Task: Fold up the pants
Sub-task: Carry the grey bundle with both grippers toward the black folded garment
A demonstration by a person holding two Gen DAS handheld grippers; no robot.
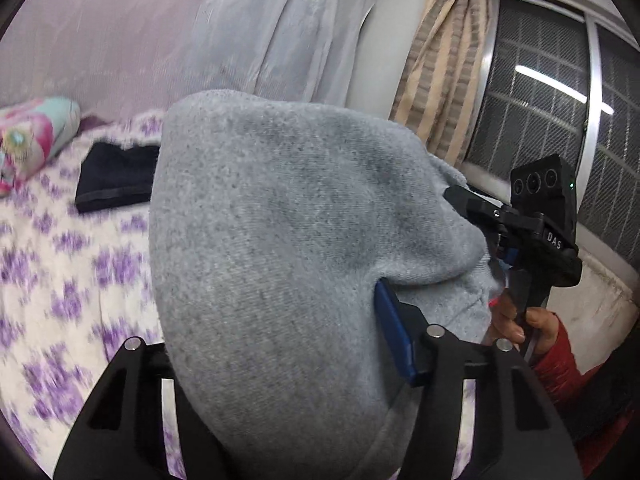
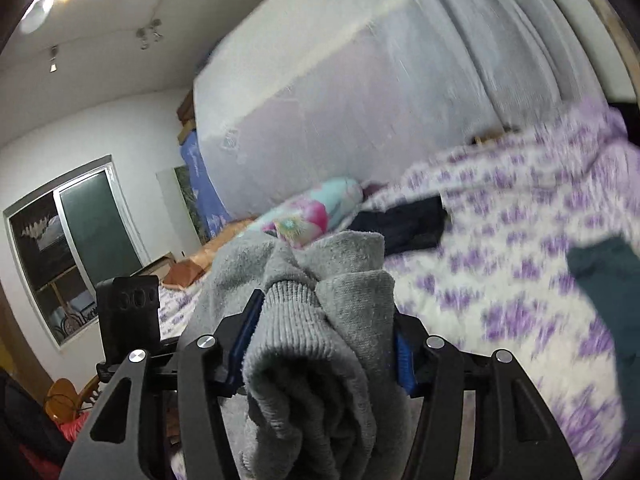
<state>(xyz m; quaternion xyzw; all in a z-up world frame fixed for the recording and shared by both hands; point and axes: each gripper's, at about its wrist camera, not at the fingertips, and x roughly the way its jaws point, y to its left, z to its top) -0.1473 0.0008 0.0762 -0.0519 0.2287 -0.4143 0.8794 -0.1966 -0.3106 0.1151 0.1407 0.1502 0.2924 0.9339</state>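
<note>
- The grey pants (image 1: 272, 240) are up in the air above the bed (image 1: 60, 272), bunched, not laid flat.
- The left hand-held gripper (image 1: 276, 364) is clamped on a thick drape of the grey fabric; one blue pad (image 1: 394, 336) shows at its edge.
- The right hand-held gripper (image 2: 320, 344) pinches a gathered wad with a ribbed cuff or waistband (image 2: 288, 304).
- A dark folded garment (image 1: 116, 178) lies on the floral bedspread by a rolled colourful blanket (image 1: 28, 140).
- I judge the folding barely begun: no neat fold is visible, and spreading, creasing and setting down remain.
</note>
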